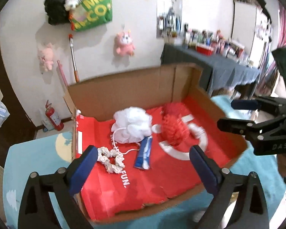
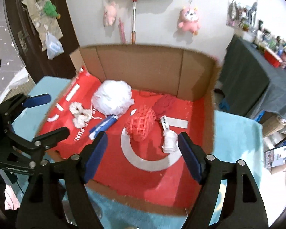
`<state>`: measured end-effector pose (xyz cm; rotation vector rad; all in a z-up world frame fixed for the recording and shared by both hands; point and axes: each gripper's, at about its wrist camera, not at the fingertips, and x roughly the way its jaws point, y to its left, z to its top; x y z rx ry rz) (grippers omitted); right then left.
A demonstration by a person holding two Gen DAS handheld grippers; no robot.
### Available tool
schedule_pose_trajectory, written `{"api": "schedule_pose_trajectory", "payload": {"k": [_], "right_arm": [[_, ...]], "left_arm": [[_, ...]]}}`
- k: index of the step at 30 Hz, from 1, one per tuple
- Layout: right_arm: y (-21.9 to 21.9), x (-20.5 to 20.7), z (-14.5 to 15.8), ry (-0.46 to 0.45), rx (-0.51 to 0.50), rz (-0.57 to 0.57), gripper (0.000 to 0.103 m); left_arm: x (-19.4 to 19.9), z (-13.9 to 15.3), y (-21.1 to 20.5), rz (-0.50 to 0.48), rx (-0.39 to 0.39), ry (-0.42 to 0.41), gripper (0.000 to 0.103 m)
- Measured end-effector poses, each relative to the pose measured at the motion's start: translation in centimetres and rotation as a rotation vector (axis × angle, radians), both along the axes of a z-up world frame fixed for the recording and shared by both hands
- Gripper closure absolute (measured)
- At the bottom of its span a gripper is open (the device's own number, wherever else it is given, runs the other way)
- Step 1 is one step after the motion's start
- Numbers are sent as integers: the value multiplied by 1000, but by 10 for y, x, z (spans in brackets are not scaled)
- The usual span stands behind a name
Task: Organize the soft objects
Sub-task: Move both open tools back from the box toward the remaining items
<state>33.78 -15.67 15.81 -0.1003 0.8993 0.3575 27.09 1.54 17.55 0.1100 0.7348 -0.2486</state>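
Here both grippers, left (image 1: 143, 158) and right (image 2: 143, 145), hover with fingers spread and empty above the box (image 2: 143, 64); the white puff (image 2: 112, 97) lies inside, its cord (image 1: 129, 150) liable to snag the scrunchie (image 1: 110, 159).

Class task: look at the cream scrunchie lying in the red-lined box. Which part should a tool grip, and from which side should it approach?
Grip one ruffled loop of the cream scrunchie from above, fingers straddling the band. It lies flat and twisted on the red liner, so there is no edge to get under. The open left tool hovers just before it, probably the handier one. The white pouf's cord runs close by; stay off it.
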Motion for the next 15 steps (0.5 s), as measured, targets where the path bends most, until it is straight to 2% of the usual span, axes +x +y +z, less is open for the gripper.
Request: {"api": "schedule_pose_trajectory", "payload": {"k": [3, 8, 10, 15], "right_arm": [[-2, -33, 26, -73, -7, -7, 25], [-4, -91, 59, -174, 8, -29, 19], [-6, -121, 70, -227, 13, -42, 13], [-9, -185, 76, -317, 18, -50, 13]], "left_arm": [[-24, 17, -7, -1, -19, -54, 1], [-87, 42, -6, -2, -63, -150, 0], [-113, 46, -2, -5, -99, -178, 0], [-167, 42, 2, -9, -159, -243, 0]]}}
